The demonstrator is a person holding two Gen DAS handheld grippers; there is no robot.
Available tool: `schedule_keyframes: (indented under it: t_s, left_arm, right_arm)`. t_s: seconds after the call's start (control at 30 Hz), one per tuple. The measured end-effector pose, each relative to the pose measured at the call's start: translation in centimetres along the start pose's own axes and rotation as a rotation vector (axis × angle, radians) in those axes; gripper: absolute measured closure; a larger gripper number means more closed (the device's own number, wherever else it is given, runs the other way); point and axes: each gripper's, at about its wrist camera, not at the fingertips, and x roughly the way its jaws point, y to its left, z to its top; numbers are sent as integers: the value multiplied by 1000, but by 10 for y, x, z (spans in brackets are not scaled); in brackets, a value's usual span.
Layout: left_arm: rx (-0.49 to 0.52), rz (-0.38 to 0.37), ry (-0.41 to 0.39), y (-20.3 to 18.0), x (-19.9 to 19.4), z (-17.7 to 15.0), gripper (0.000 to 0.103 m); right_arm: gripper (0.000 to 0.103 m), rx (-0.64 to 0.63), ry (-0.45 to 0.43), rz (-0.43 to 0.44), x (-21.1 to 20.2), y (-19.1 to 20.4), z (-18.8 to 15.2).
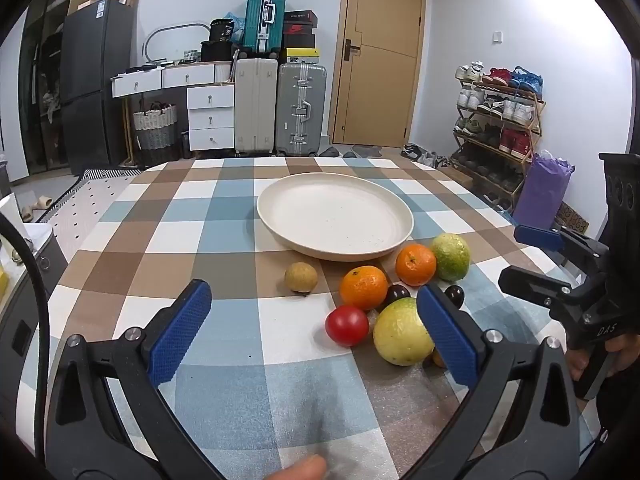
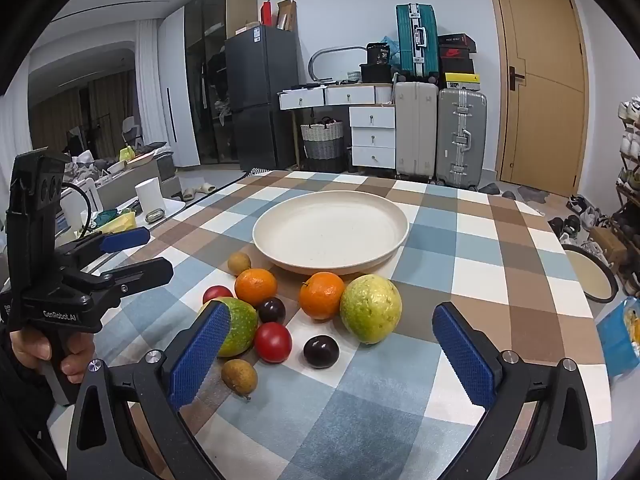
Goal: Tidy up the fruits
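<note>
An empty cream plate (image 1: pixel 335 216) (image 2: pixel 330 230) sits mid-table. In front of it lie loose fruits: two oranges (image 1: pixel 364 287) (image 2: pixel 322 295), two yellow-green guavas (image 1: pixel 402 332) (image 2: pixel 371 308), red tomatoes (image 1: pixel 347 325) (image 2: pixel 273 341), dark plums (image 2: pixel 321 351) and small brown fruits (image 1: pixel 301 277) (image 2: pixel 239 377). My left gripper (image 1: pixel 316 330) is open and empty, low over the cloth left of the pile. My right gripper (image 2: pixel 332 350) is open and empty, just before the fruits. Each gripper shows in the other's view, the right gripper (image 1: pixel 532 258) at right, the left gripper (image 2: pixel 134 256) at left.
The table has a blue, brown and white checked cloth (image 1: pixel 224 208). Suitcases (image 1: pixel 296 110), white drawers (image 1: pixel 210 120) and a wooden door (image 1: pixel 380 56) stand behind. A shoe rack (image 1: pixel 500 120) is at the right. A blue bag (image 2: pixel 622 336) lies at the table's right edge.
</note>
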Motion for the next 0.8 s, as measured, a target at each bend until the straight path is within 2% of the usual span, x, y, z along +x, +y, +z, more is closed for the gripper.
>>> schedule_keyframes:
  t_s: [0.8]
  left_arm:
    - [2, 23, 20, 2, 1, 0, 0]
  right_arm:
    - [0, 5, 3, 3, 0, 0, 0]
